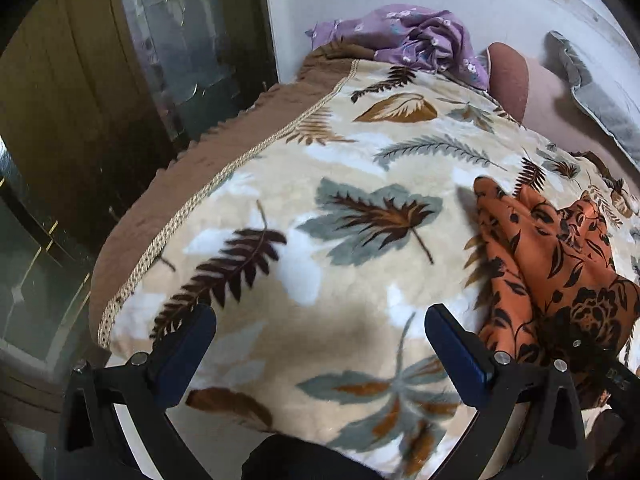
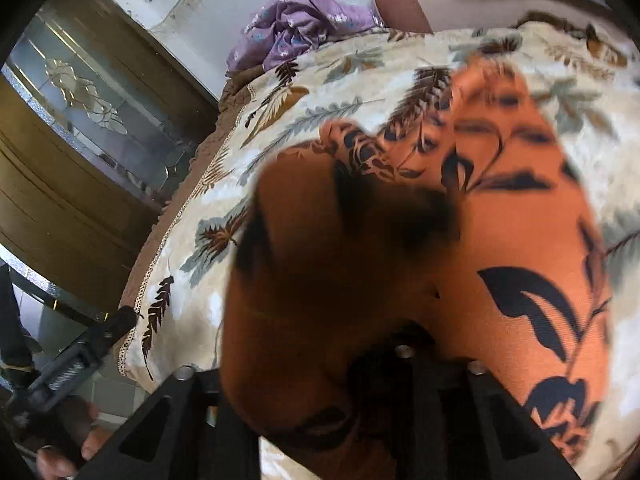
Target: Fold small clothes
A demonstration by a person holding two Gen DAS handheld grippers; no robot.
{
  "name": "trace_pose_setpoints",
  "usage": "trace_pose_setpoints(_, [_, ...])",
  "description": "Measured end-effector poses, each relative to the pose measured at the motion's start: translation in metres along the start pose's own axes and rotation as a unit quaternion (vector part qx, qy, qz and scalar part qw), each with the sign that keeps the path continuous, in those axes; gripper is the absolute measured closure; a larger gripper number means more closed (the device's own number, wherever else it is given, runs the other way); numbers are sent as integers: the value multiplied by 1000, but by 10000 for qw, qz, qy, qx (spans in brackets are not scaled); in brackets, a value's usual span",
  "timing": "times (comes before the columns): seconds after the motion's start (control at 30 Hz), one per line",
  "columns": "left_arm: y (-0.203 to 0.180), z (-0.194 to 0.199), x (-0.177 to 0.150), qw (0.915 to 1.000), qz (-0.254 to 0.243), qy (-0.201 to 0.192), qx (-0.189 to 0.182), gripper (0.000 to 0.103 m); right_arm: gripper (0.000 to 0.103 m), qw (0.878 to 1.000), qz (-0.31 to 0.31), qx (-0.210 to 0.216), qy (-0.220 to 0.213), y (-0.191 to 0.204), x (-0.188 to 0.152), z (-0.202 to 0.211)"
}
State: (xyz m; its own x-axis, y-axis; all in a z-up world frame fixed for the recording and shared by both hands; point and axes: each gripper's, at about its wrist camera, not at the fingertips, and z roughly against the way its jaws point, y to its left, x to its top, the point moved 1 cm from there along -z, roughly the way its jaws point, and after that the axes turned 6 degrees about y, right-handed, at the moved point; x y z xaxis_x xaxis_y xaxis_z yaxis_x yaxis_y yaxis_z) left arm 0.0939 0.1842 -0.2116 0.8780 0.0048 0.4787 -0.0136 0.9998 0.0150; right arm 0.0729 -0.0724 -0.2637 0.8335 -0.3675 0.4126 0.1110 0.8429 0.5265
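An orange garment with a black flower print (image 1: pixel 556 264) lies bunched on the leaf-patterned blanket (image 1: pixel 320 208) at the right of the left wrist view. My left gripper (image 1: pixel 320 324) is open and empty above the blanket, left of the garment. In the right wrist view the orange garment (image 2: pixel 520 216) fills the frame and drapes over my right gripper (image 2: pixel 400 344), whose jaws are close together with cloth between them. The right gripper's black body also shows in the left wrist view (image 1: pixel 600 364), against the garment's near end.
A crumpled purple flowered cloth (image 1: pixel 416 40) lies at the bed's far end by a maroon pillow (image 1: pixel 508 76). A grey cushion (image 1: pixel 592 96) lies far right. A wooden door with glass panels (image 1: pixel 100 100) stands left of the bed. The blanket's brown edge (image 1: pixel 168 200) runs along the left.
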Motion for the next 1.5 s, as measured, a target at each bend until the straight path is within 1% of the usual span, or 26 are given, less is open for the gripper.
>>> trace_pose_setpoints(0.03, [1,-1,-2,10000,-2,27,-10,0,34,9994,63,332,-49,1,-2,6])
trace_pose_setpoints(0.07, [0,-1,-2,10000,-15,44,-28,0,22,9984,143,555,-37,3,-4,10])
trace_pose_setpoints(0.13, [-7,2,-2,9999,-73,22,-88,0,21,9955,412,840,136,11,-8,19])
trace_pose_setpoints(0.2, [-15,9,-2,9997,-130,-70,-171,0,21,9927,520,1064,239,4,-12,31])
trace_pose_setpoints(0.27, [-26,18,-3,9991,-245,-180,-310,0,21,9911,352,1278,142,-13,-18,47])
trace_pose_setpoints(0.3, [-35,23,-3,9984,-336,-249,-371,0,21,9908,296,1317,75,-24,-21,56])
trace_pose_setpoints(0.33, [-43,28,-4,9978,-420,-309,-409,0,21,9916,239,1270,-55,-34,-22,66])
trace_pose_setpoints(0.37, [-52,32,-5,9970,-519,-363,-451,0,22,9932,187,1121,-238,-46,-22,77])
trace_pose_setpoints(0.43, [-71,43,-6,9947,-688,-503,-582,0,25,9946,121,929,-445,-64,-22,90])
trace_pose_setpoints(0.5, [-88,56,-7,9913,-816,-667,-785,0,37,9951,-54,774,-611,-84,-20,100])
trace_pose_setpoints(0.53, [-96,60,-7,9896,-889,-730,-865,0,39,9952,-108,737,-638,-89,-21,105])
trace_pose_setpoints(0.57, [-107,62,-7,9879,-991,-783,-902,0,46,9952,-143,692,-680,-95,-20,108])
trace_pose_setpoints(0.6, [-116,59,-6,9876,-1068,-778,-849,0,53,9955,-149,639,-686,-98,-21,108])
trace_pose_setpoints(0.7, [-134,38,-6,9886,-1199,-696,-589,0,55,9973,-32,490,-549,-96,-20,97])
trace_pose_setpoints(0.73, [-138,26,-6,9893,-1241,-643,-409,0,56,9978,29,416,-509,-92,-23,92])
trace_pose_setpoints(0.83, [-140,-19,-10,9896,-1360,-343,324,0,57,9992,125,138,-357,-95,-26,78])
trace_pose_setpoints(0.87, [-138,-30,-11,9892,-1368,-233,473,0,60,9993,106,111,-338,-98,-27,76])
trace_pose_setpoints(0.9, [-132,-43,-12,9892,-1331,-77,601,0,67,9994,101,68,-322,-101,-27,74])
trace_pose_setpoints(0.97, [-122,-46,-13,9917,-1209,-46,423,0,67,9995,126,108,-274,-101,-27,75])
trace_pose_setpoints(1.0, [-120,-46,-12,9920,-1196,-68,408,0,67,9995,178,82,-239,-99,-24,77])
trace_pose_setpoints(1.07, [-124,-46,-11,9892,-1344,-146,559,0,67,9991,291,67,-302,-95,-19,81])
trace_pose_setpoints(1.17, [-132,-43,-14,9852,-1508,-336,737,0,67,9979,317,83,-559,-92,3,88])
trace_pose_setpoints(1.27, [-132,-44,-13,9849,-1513,-375,753,0,67,9971,325,-152,-671,-91,31,81])
trace_pose_setpoints(1.37, [-131,-46,-11,9860,-1484,-334,685,0,67,9974,205,-410,-549,-99,55,59])
trace_pose_setpoints(1.47, [-132,-48,-10,9865,-1480,-317,626,0,67,9978,-269,-613,2,-123,73,17])
trace_pose_setpoints(1.5, [-133,-48,-10,9863,-1489,-319,637,0,67,9976,-364,-595,17,-127,76,12])
